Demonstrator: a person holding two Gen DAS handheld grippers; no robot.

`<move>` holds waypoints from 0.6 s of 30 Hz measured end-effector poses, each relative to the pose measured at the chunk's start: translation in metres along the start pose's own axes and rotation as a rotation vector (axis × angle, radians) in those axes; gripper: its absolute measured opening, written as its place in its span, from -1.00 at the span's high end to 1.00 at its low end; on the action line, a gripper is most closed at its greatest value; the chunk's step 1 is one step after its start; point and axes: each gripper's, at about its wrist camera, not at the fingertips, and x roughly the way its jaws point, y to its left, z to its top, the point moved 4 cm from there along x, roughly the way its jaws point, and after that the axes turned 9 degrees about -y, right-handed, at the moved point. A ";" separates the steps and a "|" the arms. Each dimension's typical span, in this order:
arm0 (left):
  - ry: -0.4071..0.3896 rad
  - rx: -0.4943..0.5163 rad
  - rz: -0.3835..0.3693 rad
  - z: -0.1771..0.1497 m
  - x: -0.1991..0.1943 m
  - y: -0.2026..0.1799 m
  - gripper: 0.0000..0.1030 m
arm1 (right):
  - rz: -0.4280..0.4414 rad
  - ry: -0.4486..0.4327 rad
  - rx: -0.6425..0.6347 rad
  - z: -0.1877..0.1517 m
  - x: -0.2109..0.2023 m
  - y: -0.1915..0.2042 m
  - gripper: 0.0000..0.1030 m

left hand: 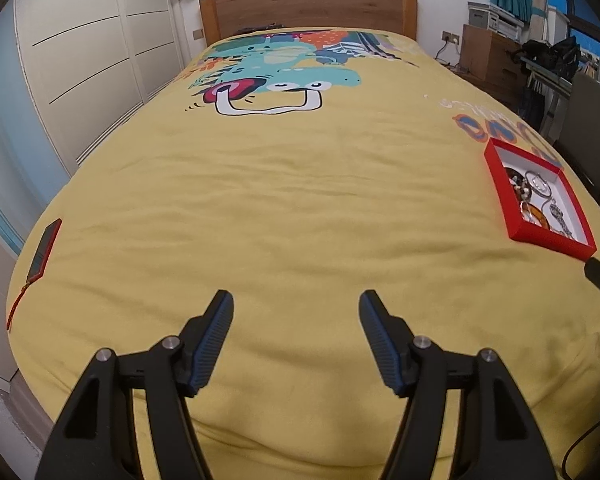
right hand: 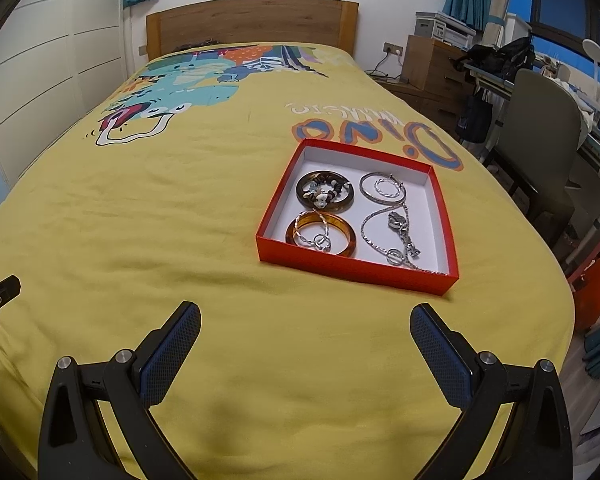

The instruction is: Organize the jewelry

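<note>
Shallow red cardboard box (right hand: 356, 264) lies on the yellow printed bedspread (right hand: 180, 220), right of centre, near the bed's right edge. Inside it, far left: dark brown bangle (right hand: 300, 196) with a beaded bracelet (right hand: 324, 194) in its ring. Near left: amber bangle (right hand: 342, 246) with a silver hoop earring (right hand: 310, 230) across it. Far right: silver hoops (right hand: 382, 190). Near right: silver chain with pendant (right hand: 400, 234). Flat red case with tassel (left hand: 44, 250) lies at the bed's left edge, well apart from the box. Wooden headboard (right hand: 252, 22) stands at the far end.
</note>
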 end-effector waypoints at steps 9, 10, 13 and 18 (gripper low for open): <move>0.013 0.017 0.017 -0.003 -0.006 -0.005 -0.23 | 0.019 -0.001 0.010 -0.002 0.000 -0.007 -0.99; 0.015 0.019 0.019 -0.003 -0.006 -0.005 -0.23 | 0.021 0.000 0.013 -0.003 0.001 -0.008 -0.99; 0.019 0.022 0.022 -0.004 -0.006 -0.007 -0.23 | 0.024 0.005 0.020 -0.005 0.004 -0.011 -0.99; 0.027 0.023 0.028 -0.005 -0.006 -0.008 -0.23 | 0.034 0.018 0.030 -0.008 0.009 -0.017 -0.99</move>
